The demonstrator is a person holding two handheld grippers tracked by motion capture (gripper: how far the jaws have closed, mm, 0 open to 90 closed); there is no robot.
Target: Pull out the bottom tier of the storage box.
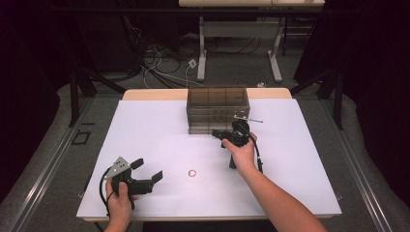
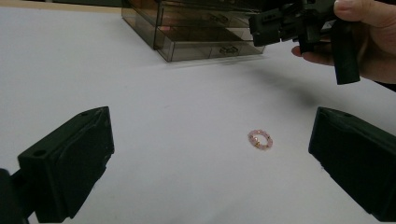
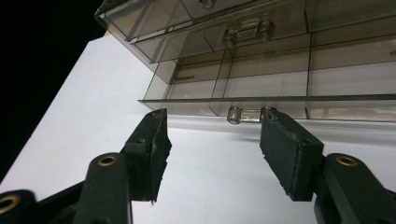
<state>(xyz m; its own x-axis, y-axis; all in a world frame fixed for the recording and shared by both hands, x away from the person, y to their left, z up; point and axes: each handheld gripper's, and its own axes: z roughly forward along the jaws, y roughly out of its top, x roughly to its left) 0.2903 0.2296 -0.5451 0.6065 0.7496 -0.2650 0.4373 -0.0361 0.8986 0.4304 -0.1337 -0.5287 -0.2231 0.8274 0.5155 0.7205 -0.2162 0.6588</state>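
Note:
A smoky see-through drawer box (image 1: 217, 108) stands at the back middle of the white table (image 1: 145, 135). Its bottom drawer (image 3: 280, 88) is pulled out a little, with a small clear handle (image 3: 245, 114) on its front. My right gripper (image 1: 223, 134) (image 3: 215, 135) is open just in front of that handle. The right jaw's tip is at the handle's right end, and nothing is gripped. A pink bead ring (image 1: 192, 172) (image 2: 260, 139) lies on the table. My left gripper (image 1: 147, 170) (image 2: 210, 135) stands wide open to the left of the ring, empty, facing it.
In the left gripper view, the right gripper (image 2: 280, 23) and its hand are at the top right, in front of the drawer box (image 2: 196, 32). Beyond the table's far edge are desk legs (image 1: 201, 53) and cables on the floor.

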